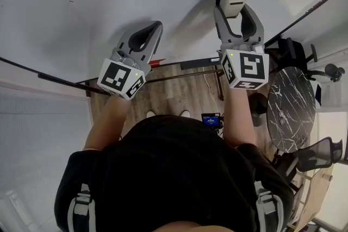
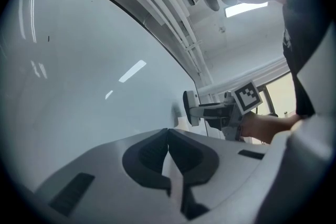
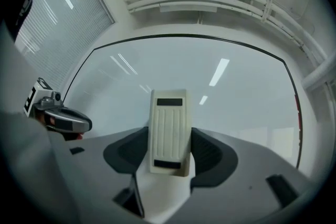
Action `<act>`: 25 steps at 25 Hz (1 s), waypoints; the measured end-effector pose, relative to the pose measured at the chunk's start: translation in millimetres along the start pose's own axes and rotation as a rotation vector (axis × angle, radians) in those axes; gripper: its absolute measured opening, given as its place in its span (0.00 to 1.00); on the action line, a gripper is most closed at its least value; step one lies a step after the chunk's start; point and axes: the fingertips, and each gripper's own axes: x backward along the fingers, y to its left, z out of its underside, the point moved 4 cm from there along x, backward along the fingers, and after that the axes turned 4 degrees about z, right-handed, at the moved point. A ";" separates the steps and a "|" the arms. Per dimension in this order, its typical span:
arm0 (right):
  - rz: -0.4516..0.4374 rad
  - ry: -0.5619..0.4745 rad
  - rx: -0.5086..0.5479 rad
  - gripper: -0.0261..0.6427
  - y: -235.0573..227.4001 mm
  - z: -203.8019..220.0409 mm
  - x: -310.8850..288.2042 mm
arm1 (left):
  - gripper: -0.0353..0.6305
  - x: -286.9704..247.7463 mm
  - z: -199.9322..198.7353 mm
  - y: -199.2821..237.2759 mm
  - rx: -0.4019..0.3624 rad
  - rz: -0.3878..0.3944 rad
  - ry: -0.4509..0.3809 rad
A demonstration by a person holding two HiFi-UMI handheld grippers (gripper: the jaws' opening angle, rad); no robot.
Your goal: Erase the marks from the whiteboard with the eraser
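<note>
Cream on pale grey: clamps eraser point(image 1: 232, 0) in right gripper point(image 3: 169, 152), holds left gripper point(image 2: 168, 132) pinched shut, empty. Needs face flat on whiteboard point(image 3: 244, 102), firm overlapping strokes over tiny speck point(image 2: 48, 38).

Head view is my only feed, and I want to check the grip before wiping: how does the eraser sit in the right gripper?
Observer: The right gripper view shows the eraser clamped upright between both jaws of the right gripper, ribbed back toward the camera.
Operator: Is the left gripper carrying anything?
Observer: No. The left gripper has its jaws together with nothing between them.
Operator: Any marks straight ahead of the eraser?
Observer: None I can make out. In the right gripper view, that stretch of the whiteboard shows only light reflections.
</note>
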 end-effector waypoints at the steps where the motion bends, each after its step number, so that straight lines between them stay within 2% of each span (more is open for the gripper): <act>1: -0.015 -0.005 0.012 0.41 7.7 -3.9 -2.3 | 0.06 -1.3 -1.6 0.6 -0.004 0.000 -0.005; 12: -0.129 -0.044 0.091 0.41 74.1 -32.8 -23.8 | 0.06 -1.5 -15.0 16.1 -0.053 -0.033 -0.010; 25: -0.116 -0.045 0.120 0.41 81.0 -38.4 -45.3 | 0.06 6.2 -10.2 18.4 -0.041 -0.036 -0.004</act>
